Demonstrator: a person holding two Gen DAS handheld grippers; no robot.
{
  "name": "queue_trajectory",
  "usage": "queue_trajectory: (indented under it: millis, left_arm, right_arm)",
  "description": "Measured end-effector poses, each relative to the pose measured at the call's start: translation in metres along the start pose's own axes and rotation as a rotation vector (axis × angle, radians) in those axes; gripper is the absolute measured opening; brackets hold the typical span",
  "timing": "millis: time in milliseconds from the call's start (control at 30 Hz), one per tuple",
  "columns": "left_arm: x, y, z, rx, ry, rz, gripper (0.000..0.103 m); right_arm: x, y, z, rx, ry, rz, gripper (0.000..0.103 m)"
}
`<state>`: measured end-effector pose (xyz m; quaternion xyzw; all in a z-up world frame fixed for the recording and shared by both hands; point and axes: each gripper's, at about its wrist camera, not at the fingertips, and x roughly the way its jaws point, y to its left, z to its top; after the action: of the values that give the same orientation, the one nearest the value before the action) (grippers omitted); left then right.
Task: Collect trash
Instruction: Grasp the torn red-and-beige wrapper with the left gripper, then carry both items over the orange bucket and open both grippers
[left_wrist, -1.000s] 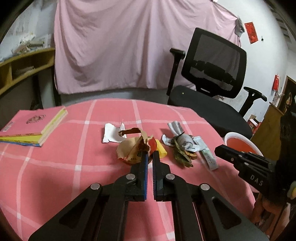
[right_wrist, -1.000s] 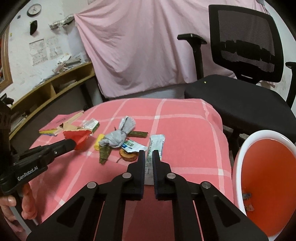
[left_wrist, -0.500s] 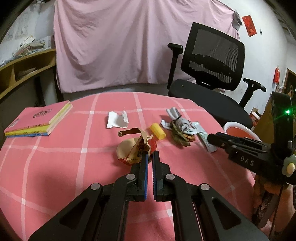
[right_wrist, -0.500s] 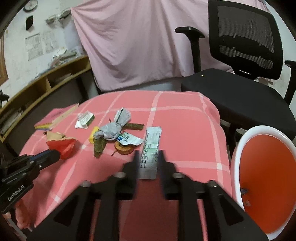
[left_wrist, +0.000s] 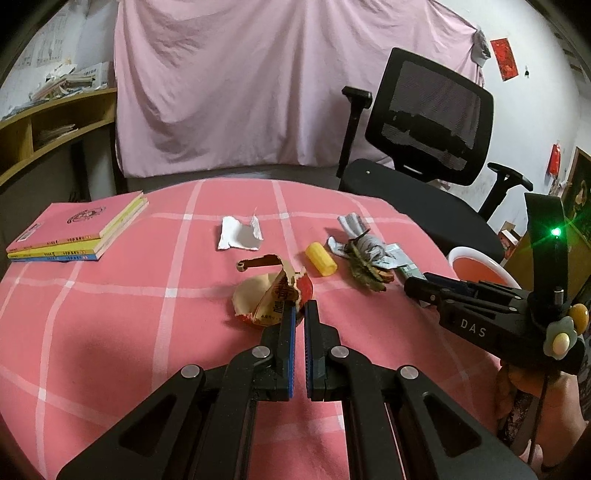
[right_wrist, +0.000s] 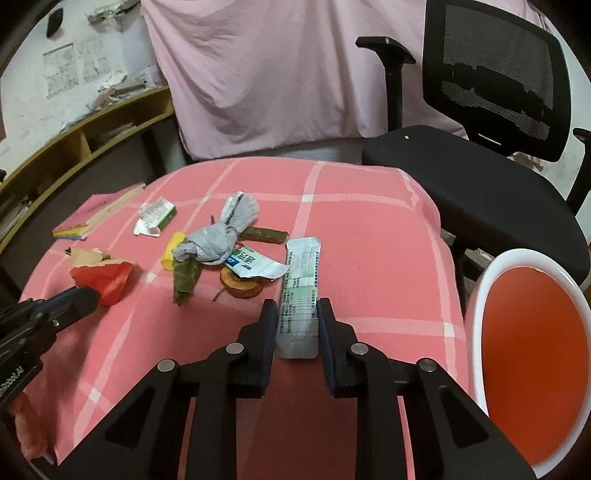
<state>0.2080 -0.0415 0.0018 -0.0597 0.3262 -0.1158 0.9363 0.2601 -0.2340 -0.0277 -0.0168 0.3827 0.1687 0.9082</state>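
Note:
My left gripper (left_wrist: 300, 310) is shut on a torn red and tan wrapper (left_wrist: 269, 299), held just above the pink checked tablecloth; from the right wrist it shows at the left (right_wrist: 92, 297) with the red wrapper (right_wrist: 107, 277) at its tip. My right gripper (right_wrist: 297, 310) points down at a long white and green packet (right_wrist: 301, 280) lying flat. The packet's near end lies between the jaws, which are closing; the pads flank its edges without visibly squeezing it. A white bin with an orange inside (right_wrist: 476, 295) stands beside the table on the right.
More litter lies mid-table: a grey crumpled rag (right_wrist: 221, 236), a yellow cylinder (right_wrist: 173, 247), a dried leaf (right_wrist: 186, 277), a blue-printed sachet (right_wrist: 255, 264), a brown round scrap (right_wrist: 242, 286) and a white wrapper (right_wrist: 153, 218). Books (left_wrist: 77, 232) lie far left. A black office chair (right_wrist: 480, 166) stands behind.
My right gripper went from shut to open, came down over the long packet, and its jaws have since narrowed around it. The left gripper keeps its hold on the torn wrapper.

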Motion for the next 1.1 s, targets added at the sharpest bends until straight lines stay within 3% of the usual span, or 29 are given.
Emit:
queue_trajectory:
  millis: [167, 433, 600, 833, 1100]
  left_arm:
    - [-0.014, -0.01, -0.004, 0.037, -0.066, 0.009, 0.002]
    - [-0.03, -0.038, 0.0, 0.126, -0.166, 0.01, 0.002]
    - [-0.045, -0.065, 0.007, 0.215, -0.268, -0.012, 0.002]
    - [-0.054, -0.11, 0.016, 0.337, -0.351, -0.088, 0.002]
    - [-0.042, -0.164, 0.024, 0.43, -0.358, -0.188, 0.002]
  right_arm:
    - [-0.023, -0.002, -0.003, 0.005, -0.088, 0.025, 0.019]
    - [-0.076, -0.008, -0.016, -0.006, -0.337, 0.072, 0.02]
    - [-0.115, -0.011, -0.026, -0.026, -0.526, 0.028, 0.02]
    - [-0.14, -0.029, -0.031, 0.0, -0.648, -0.027, 0.02]
    - [-0.158, -0.07, -0.039, 0.105, -0.676, -0.115, 0.02]
